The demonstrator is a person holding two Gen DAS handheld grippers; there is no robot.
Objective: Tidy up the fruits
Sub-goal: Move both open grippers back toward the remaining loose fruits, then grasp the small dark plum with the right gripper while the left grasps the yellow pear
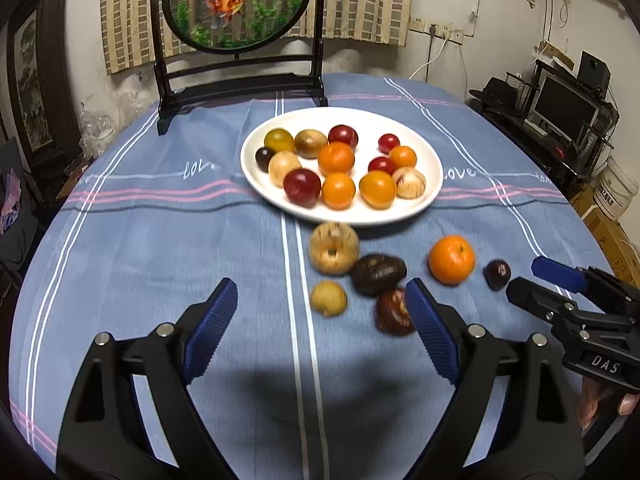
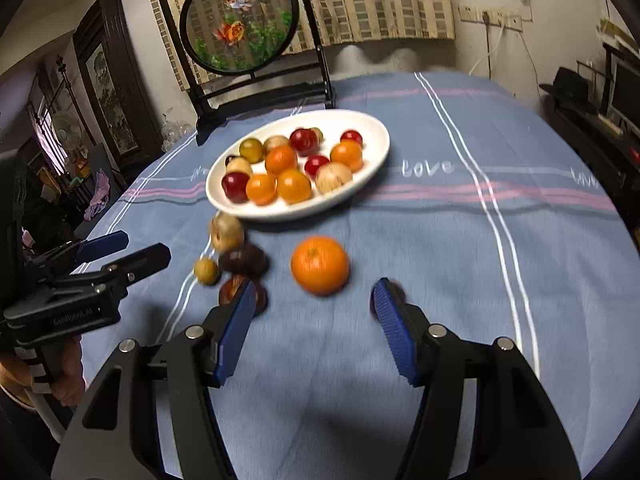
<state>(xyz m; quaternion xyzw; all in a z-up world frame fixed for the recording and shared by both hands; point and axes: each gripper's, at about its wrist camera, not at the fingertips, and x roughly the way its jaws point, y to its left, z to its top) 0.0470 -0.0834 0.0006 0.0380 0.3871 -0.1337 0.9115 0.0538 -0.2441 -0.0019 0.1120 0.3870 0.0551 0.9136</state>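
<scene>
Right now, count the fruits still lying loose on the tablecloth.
6: tan fruit by the plate, dark brown one, yellow one, reddish-brown one, orange, dark plum rightmost.

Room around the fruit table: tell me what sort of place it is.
Probably a lived-in home room: a cloth-covered table, a decorative goldfish screen before curtains, and a desk with a monitor to one side.

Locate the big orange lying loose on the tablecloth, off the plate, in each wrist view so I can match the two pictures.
Left wrist view: the loose orange sits right of centre, below the white plate, left of a small dark fruit.
Right wrist view: the loose orange is near centre, below the plate, just ahead of the right tool.
Shared landmark: the round goldfish screen behind the plate.
</scene>
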